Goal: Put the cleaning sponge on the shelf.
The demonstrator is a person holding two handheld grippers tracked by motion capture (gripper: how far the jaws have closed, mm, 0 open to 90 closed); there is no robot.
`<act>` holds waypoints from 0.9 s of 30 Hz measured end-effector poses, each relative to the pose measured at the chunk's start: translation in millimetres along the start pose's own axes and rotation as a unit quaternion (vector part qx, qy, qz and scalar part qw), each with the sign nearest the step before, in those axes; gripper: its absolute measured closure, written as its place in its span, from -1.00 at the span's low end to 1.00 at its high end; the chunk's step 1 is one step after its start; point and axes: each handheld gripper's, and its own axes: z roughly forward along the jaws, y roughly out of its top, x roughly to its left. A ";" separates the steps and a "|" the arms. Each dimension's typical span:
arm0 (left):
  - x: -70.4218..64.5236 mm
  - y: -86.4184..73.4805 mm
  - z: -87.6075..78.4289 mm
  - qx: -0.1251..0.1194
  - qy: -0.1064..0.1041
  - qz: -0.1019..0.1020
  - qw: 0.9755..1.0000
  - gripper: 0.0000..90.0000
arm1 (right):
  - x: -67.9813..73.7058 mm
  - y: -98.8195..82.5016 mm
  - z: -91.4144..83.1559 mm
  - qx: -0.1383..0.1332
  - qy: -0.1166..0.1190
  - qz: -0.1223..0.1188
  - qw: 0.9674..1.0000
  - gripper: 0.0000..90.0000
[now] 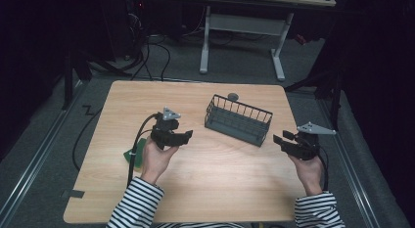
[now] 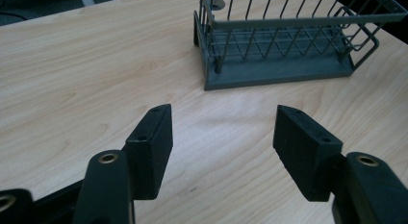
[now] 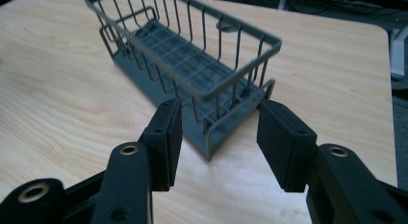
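Where the high view looks down, a pale wooden table [image 1: 195,174] with rounded corners stands on grey carpet in a dim room, with dark cables trailing over the floor behind it and the white legs of a desk [image 1: 279,57] farther back. A metal rail runs along the floor on each side. A grey wire basket [image 1: 238,119] sits on the table a little right of centre, set at a slant, with a small grey round thing [image 1: 233,96] just behind its far rim; what that thing is cannot be told. A green object [image 1: 139,152] lies near the table's left edge, partly covered by the left hand. The left gripper [image 1: 188,135] is held above the wood to the basket's left, apart from it, and its own view [image 2: 222,130] shows the jaws spread with only bare tabletop between them and the basket beyond, toward the upper right. The right gripper [image 1: 277,139] hangs near the basket's right end without touching it; its own view [image 3: 219,137] shows the jaws spread, nothing pinched, with the basket's near corner lying past the gap between the pads. Both arms wear striped sleeves [image 1: 137,203].
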 end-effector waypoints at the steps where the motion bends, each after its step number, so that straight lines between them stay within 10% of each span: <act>1: 1.0 3.0 1.6 -0.002 -0.003 -0.004 1.000 -0.10 | -2.3 7.2 -0.4 -0.007 0.002 0.001 1.000 0.15; 27: 0.9 78.4 80.6 0.009 0.026 -0.020 0.999 0.02 | -30.9 54.4 46.7 -0.011 -0.027 0.009 1.000 0.16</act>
